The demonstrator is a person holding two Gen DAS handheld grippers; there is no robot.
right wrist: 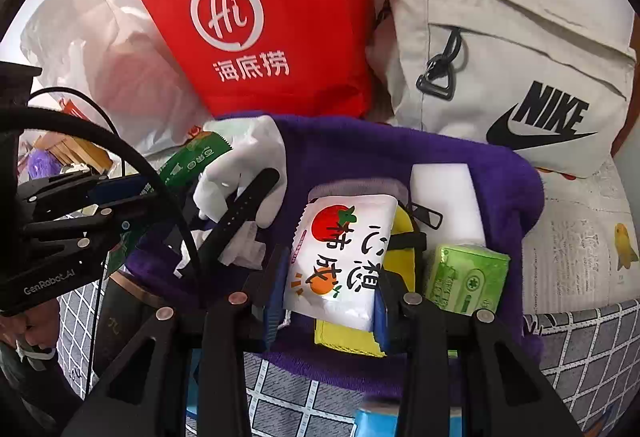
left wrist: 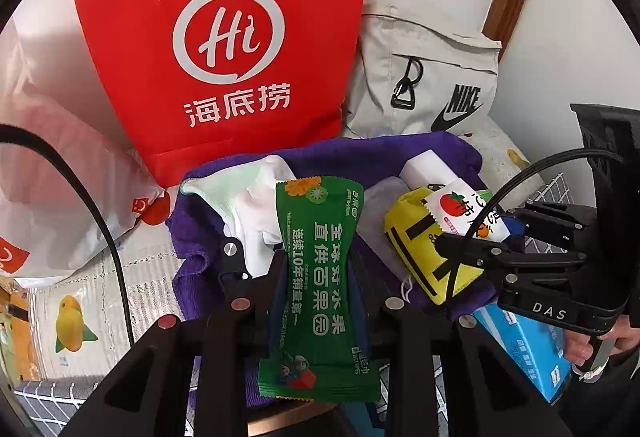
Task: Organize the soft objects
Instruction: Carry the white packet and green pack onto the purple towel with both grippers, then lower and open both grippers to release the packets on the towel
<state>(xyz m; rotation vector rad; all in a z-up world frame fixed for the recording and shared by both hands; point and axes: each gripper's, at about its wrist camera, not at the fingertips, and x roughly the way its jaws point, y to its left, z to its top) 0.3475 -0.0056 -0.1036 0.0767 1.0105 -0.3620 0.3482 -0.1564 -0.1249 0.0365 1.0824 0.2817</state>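
Both packets look light, soft and crinkly — slippery film that wants a pinch across the flat middle, not the sealed ends. The left gripper (left wrist: 316,269) is clamped on the green packet (left wrist: 316,277), pinched at its waist above the purple towel (left wrist: 440,153). The right gripper (right wrist: 326,301) is closed on the white packet (right wrist: 340,261) — held at its lower half over the same towel, just above a yellow pouch (right wrist: 404,233).

green packet (left wrist: 316,277): glossy plastic film
white packet (right wrist: 340,261): smooth, shiny plastic wrap
purple towel (right wrist: 400,153): fuzzy, matt cloth
red bag (left wrist: 224,37): matt non-woven fabric
beige bag (right wrist: 500,49): matt woven cloth
fingers (left wrist: 236,277): matt black plastic
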